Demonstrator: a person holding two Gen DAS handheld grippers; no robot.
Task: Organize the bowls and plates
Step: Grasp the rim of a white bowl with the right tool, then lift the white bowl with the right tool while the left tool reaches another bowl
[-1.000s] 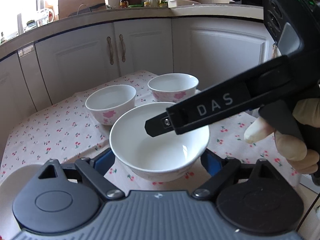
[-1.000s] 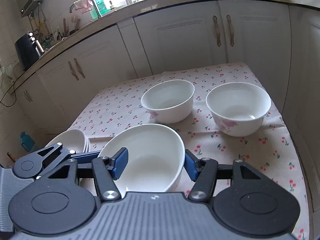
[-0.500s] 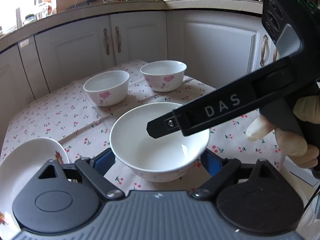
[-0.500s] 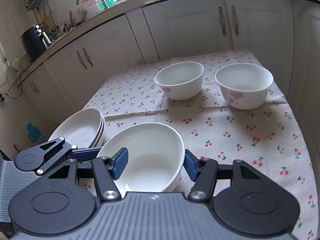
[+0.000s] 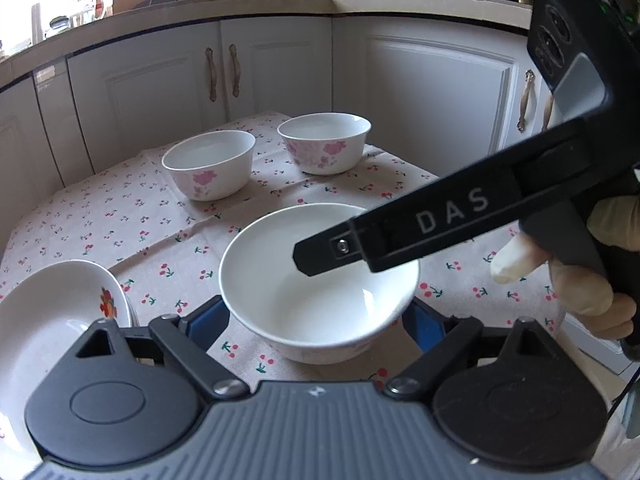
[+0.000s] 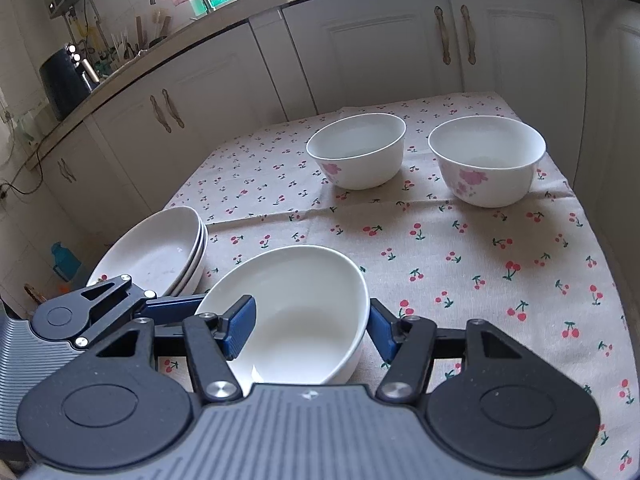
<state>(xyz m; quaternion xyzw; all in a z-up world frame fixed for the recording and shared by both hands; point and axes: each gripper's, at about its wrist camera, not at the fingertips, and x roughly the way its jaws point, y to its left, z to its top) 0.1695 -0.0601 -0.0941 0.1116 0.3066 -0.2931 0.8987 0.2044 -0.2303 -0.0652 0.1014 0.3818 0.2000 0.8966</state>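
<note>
A white bowl sits low over the cherry-print cloth between the blue pads of my left gripper. My right gripper grips the same bowl too, with one pad inside the rim and one outside. The right gripper's body crosses above the bowl in the left wrist view. Two white bowls with pink flowers stand at the far side. A stack of white plates lies on the left and also shows in the left wrist view.
The table carries a cherry-print cloth; its right edge drops off close by. White kitchen cabinets stand behind the table. The counter above holds bottles, a kettle and a sink tap.
Both grippers have pulled back toward the near side of the table with the bowl. The two flowered bowls now look farther off and the plate stack has come into view.
</note>
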